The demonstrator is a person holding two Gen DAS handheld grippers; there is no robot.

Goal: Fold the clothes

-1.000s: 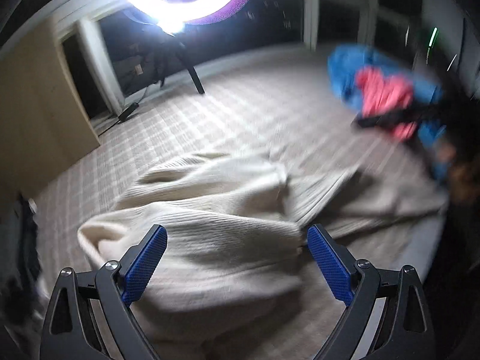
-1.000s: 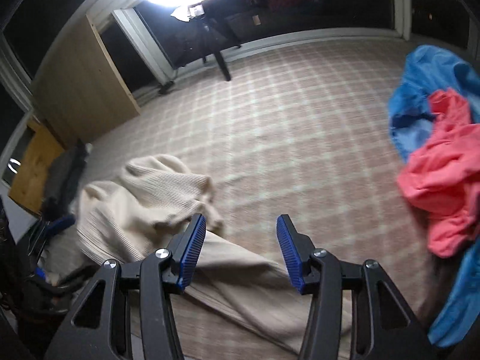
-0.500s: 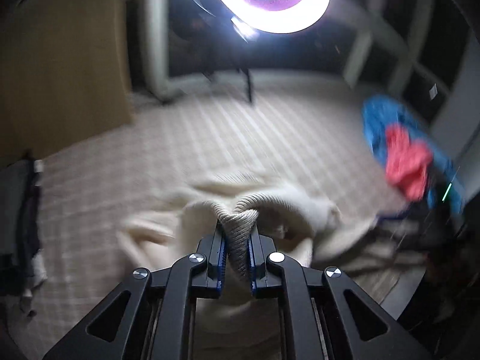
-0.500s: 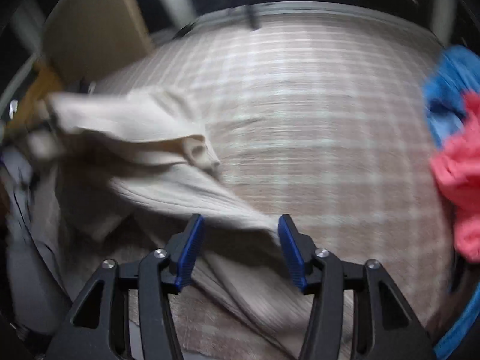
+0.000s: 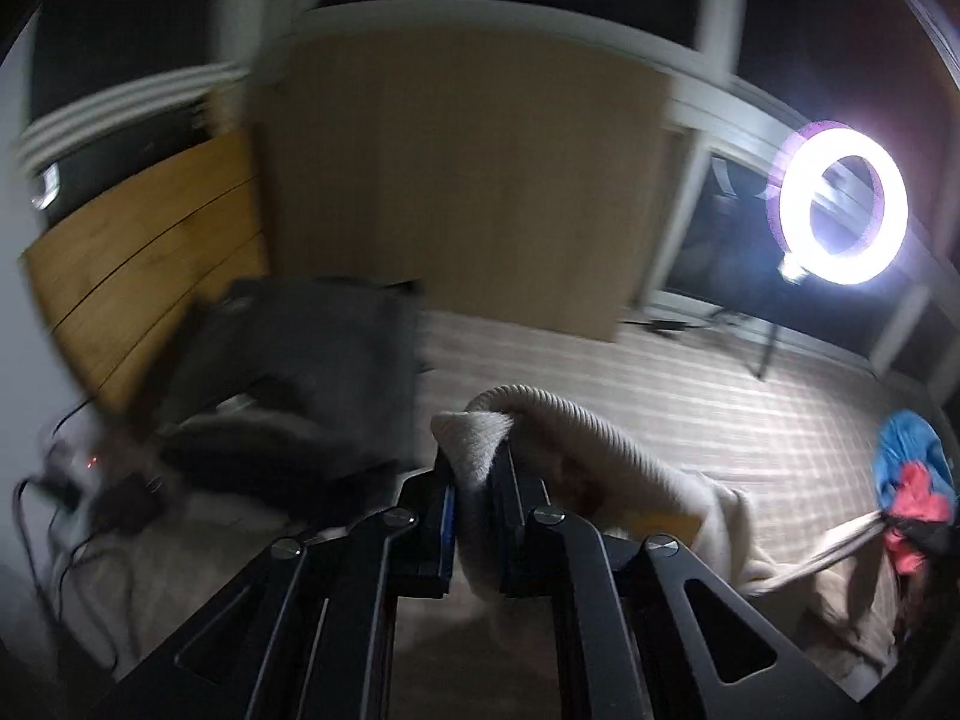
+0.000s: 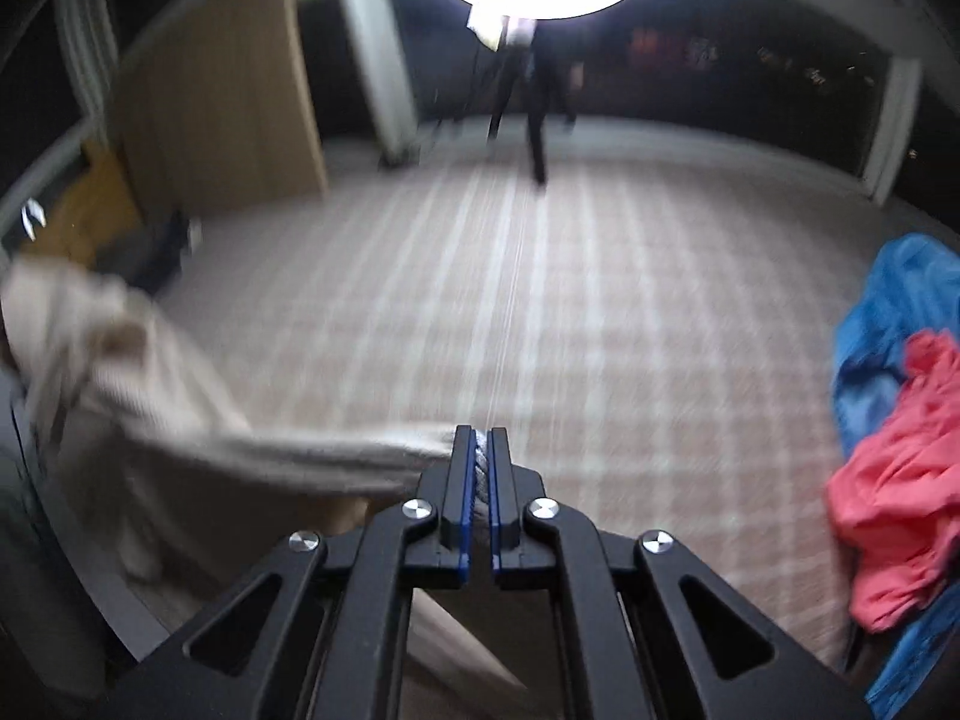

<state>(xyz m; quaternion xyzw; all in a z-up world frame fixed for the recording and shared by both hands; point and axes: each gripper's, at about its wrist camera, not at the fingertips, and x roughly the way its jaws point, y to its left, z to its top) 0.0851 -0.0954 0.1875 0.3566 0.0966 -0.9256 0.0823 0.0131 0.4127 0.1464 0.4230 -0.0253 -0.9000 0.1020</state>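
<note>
Left gripper [image 5: 474, 510]: jaws clamped on a thick fold of the cream sweater [image 5: 576, 444]; ribbed edge bunches up over the fingertips and the rest drapes down to the right onto the checked bed [image 5: 690, 390].

Right gripper [image 6: 478, 468]: jaws nearly closed, pinching a thin bit of the same sweater [image 6: 180, 420]. From there the knit runs left as a taut band, rising to a bunched mass at the left edge of that view. Motion blur there, detail unclear.

So the sweater is held by both grippers, partly lifted off the bed, lower part trailing on it.

Blue garment [image 6: 900, 300] and pink garment [image 6: 900, 492] piled together at the right side of the bed, well apart from the sweater.

Ring light [image 5: 843, 213] on a stand beyond the bed. Dark bag [image 5: 300, 372] left of the left gripper, by the wood panel [image 5: 468, 180].
</note>
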